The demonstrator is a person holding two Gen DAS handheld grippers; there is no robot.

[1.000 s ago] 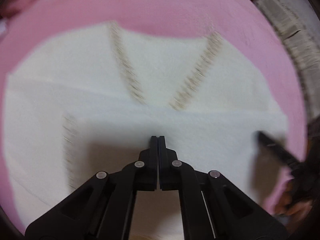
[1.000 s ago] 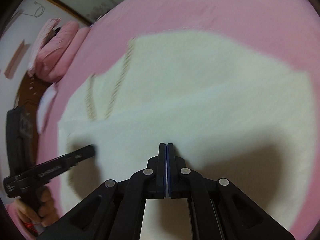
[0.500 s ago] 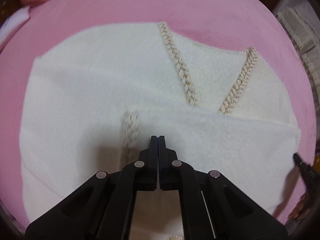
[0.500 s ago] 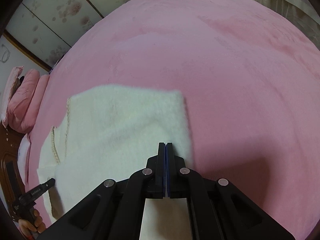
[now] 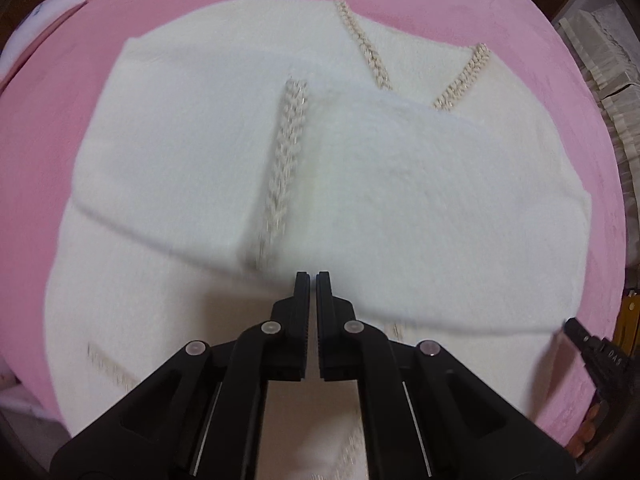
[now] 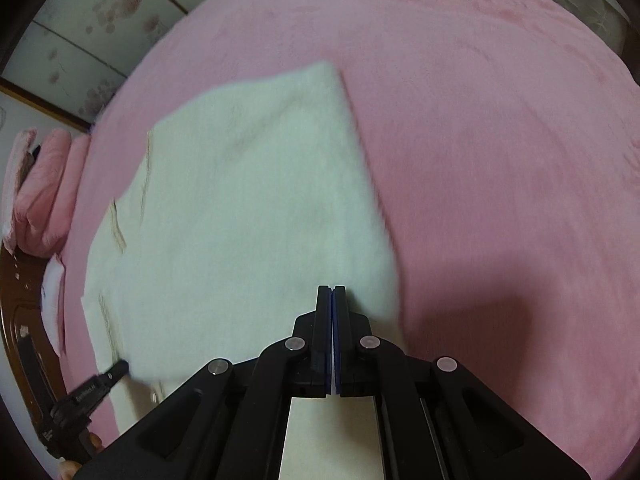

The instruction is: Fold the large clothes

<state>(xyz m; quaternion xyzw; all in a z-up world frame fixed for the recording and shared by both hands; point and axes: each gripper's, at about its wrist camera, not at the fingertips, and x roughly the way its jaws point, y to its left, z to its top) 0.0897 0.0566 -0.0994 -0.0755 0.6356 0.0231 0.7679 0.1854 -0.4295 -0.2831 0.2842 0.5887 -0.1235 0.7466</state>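
Observation:
A white fleecy garment (image 5: 400, 200) with braided beige trim (image 5: 286, 160) lies on a pink bed cover (image 5: 60, 100). Its V-shaped neck trim (image 5: 372, 56) shows at the far side. My left gripper (image 5: 313, 278) is shut on the near edge of a raised, folded-over layer. The right gripper's tip (image 5: 570, 324) shows at that layer's right corner. In the right wrist view my right gripper (image 6: 332, 290) is shut on the garment (image 6: 248, 220) near its right corner. The left gripper (image 6: 122, 368) pinches the other corner at the lower left.
The pink bed cover (image 6: 500, 160) stretches wide to the right of the garment. Pink pillows (image 6: 44, 184) and a wooden headboard (image 6: 24, 320) stand at the left. Flowered sliding doors (image 6: 80, 52) are behind. Pale curtain folds (image 5: 600, 64) hang past the bed's right edge.
Both grippers have carried the garment's lifted edge across the bed, and a fold has formed over the lower layer. In the right wrist view the camera rolled and bare pink cover now fills the right side.

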